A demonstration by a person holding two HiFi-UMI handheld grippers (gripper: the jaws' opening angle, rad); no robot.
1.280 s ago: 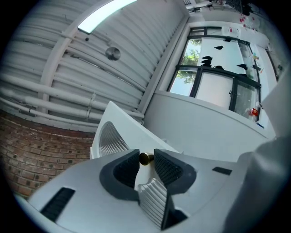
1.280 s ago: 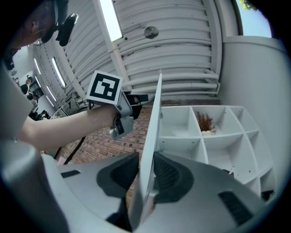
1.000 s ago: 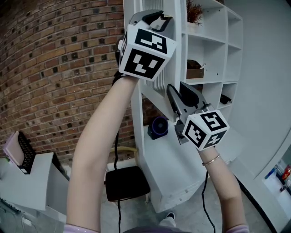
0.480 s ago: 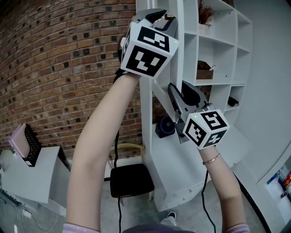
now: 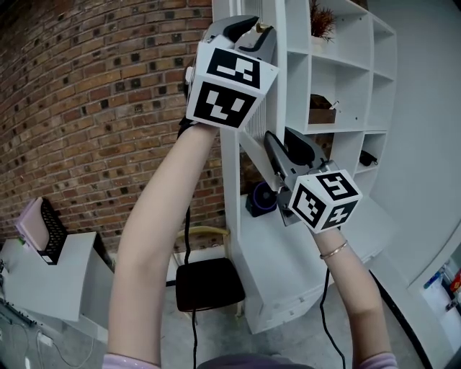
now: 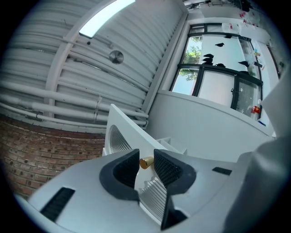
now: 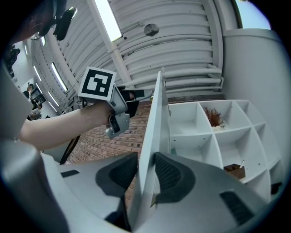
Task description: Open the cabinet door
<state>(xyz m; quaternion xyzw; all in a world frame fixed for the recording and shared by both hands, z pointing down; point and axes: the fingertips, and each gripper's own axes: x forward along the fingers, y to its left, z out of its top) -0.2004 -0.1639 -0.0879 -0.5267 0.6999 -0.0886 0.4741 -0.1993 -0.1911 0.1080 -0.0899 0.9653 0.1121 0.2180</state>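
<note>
The white cabinet door point(image 5: 253, 122), with a ribbed panel, stands swung out from the shelf unit point(image 5: 346, 79). My left gripper point(image 5: 248, 25) is raised at the door's top. In the left gripper view, the left gripper point(image 6: 146, 165) is shut on the small brass knob point(image 6: 146, 162). My right gripper point(image 5: 277, 144) sits lower on the door's edge. In the right gripper view, the door's edge point(image 7: 154, 118) fills the gap of the right gripper point(image 7: 146, 163); its jaws have just been opening slightly, and both pads still lie against the door. The left gripper point(image 7: 129, 98) shows there beside the door.
Open shelves hold a dried plant point(image 5: 322, 18) and a brown box point(image 5: 322, 112). A dark round object point(image 5: 261, 198) sits on the lower ledge. A black chair point(image 5: 207, 282) stands below by the brick wall point(image 5: 94, 108). A white desk point(image 5: 50, 281) is at the left.
The head view has shifted, so the cabinet sits a little further right. My left gripper has drifted slightly sideways with the knob. The right gripper stays on the door's edge.
</note>
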